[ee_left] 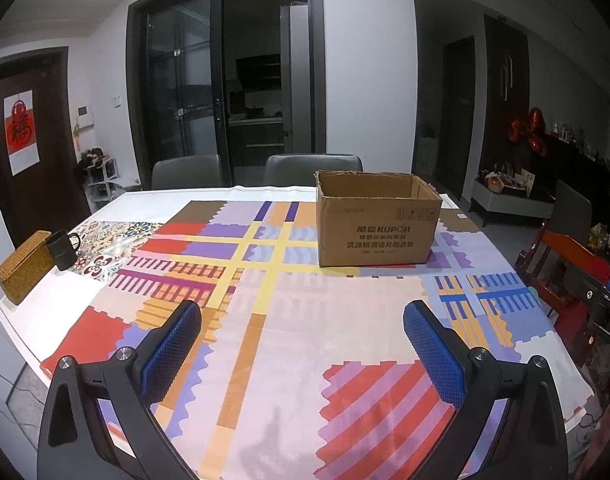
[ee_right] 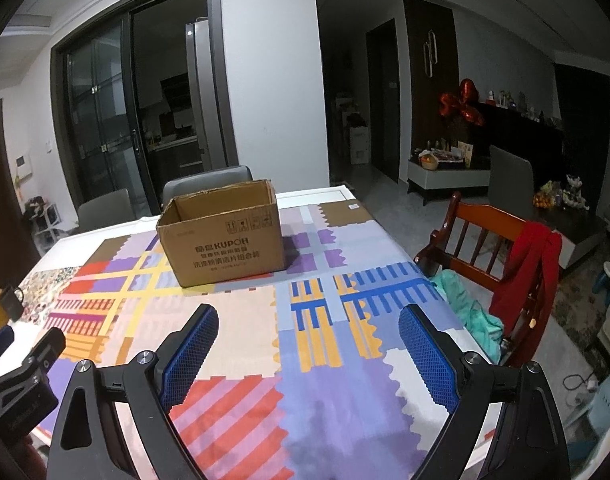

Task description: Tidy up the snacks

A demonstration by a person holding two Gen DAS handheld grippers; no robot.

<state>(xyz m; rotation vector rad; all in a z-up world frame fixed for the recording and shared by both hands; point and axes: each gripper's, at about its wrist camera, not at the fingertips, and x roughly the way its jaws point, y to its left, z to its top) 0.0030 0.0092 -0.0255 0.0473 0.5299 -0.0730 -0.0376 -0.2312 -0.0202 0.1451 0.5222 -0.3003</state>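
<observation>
Both grippers are hanging over the near edge of the table [ee_left: 21,304], pointing down across the patterned cloth [ee_left: 305,360]. The left gripper [ee_left: 303,316] is standing with its blue pads wide apart and nothing between them; the right gripper [ee_right: 309,320] is doing the same, wide and empty.

The only task thing I am seeing is the box [ee_left: 379,220], sitting upright on the far half of the cloth, top flaps open, well apart from both claws. From the right wrist view the box [ee_right: 223,240] is lying ahead and slightly left. No snacks are showing anywhere on the table, and what is inside the box is staying hidden behind its near wall.

I am judging the box to be plain corrugated card: light if empty, stiff along its corners but giving in the middle of each wall, with a dry surface the ribbed pads should hold well. Its rim is looking a little ragged. It seems too broad for one claw to span, so pinching one wall at the top edge near a corner looks safest, or pushing it along the cloth.

At the left edge a mug [ee_left: 63,250] is standing touching a woven case [ee_left: 23,266].
</observation>
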